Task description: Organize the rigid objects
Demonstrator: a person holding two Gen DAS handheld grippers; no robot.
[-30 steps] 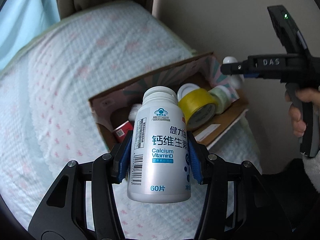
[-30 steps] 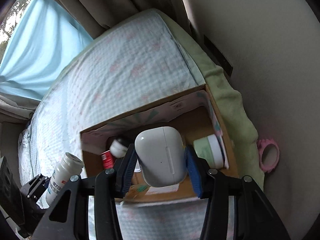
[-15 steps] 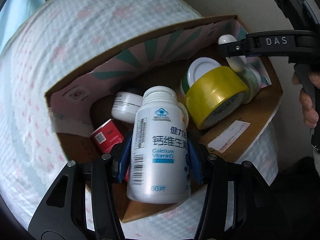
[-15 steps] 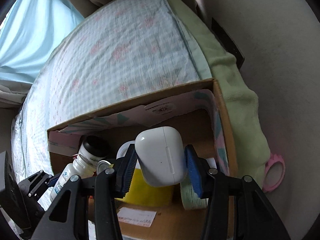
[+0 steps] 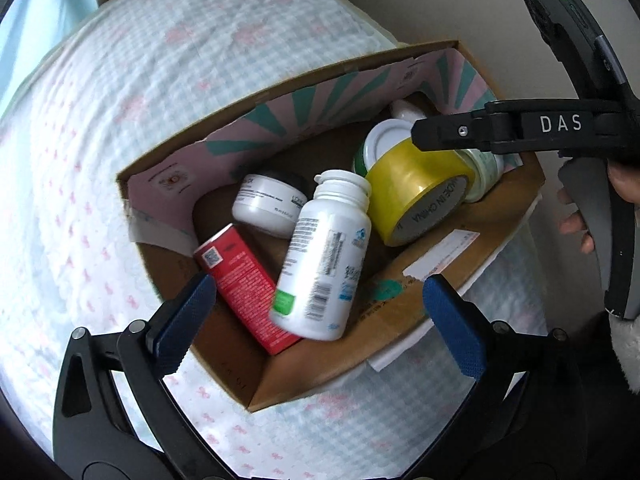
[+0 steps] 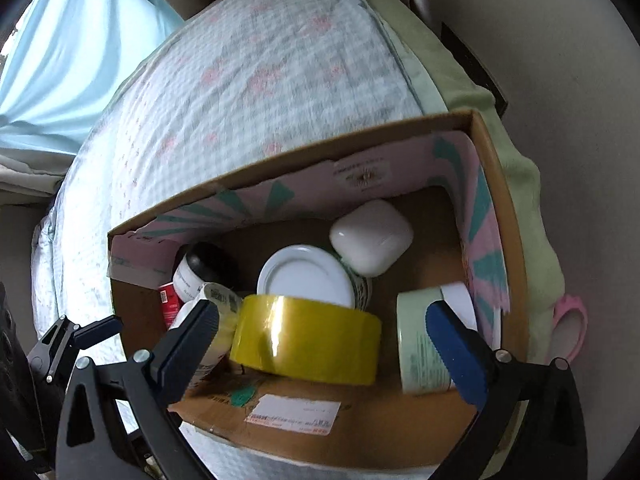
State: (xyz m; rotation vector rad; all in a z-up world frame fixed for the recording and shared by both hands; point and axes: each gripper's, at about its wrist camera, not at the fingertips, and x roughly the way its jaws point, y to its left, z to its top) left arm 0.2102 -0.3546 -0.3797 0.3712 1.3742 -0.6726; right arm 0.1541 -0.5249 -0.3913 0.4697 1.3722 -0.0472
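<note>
An open cardboard box sits on the bed. My left gripper hovers over it with its jaws opening. The white vitamin bottle lies tilted and blurred below, free of the pads, against a red carton. My right gripper is also opening above the box. The white earbud case rests at the box's far side, clear of the blue pads.
The box also holds a yellow tape roll, a white-lidded jar, a pale green jar and a black-lidded white jar. A pink ring lies beside the bed. A wall stands to the right.
Both grippers came down over the box and opened. The vitamin bottle left the left pads and the earbud case left the right pads; both now lie in the box.
</note>
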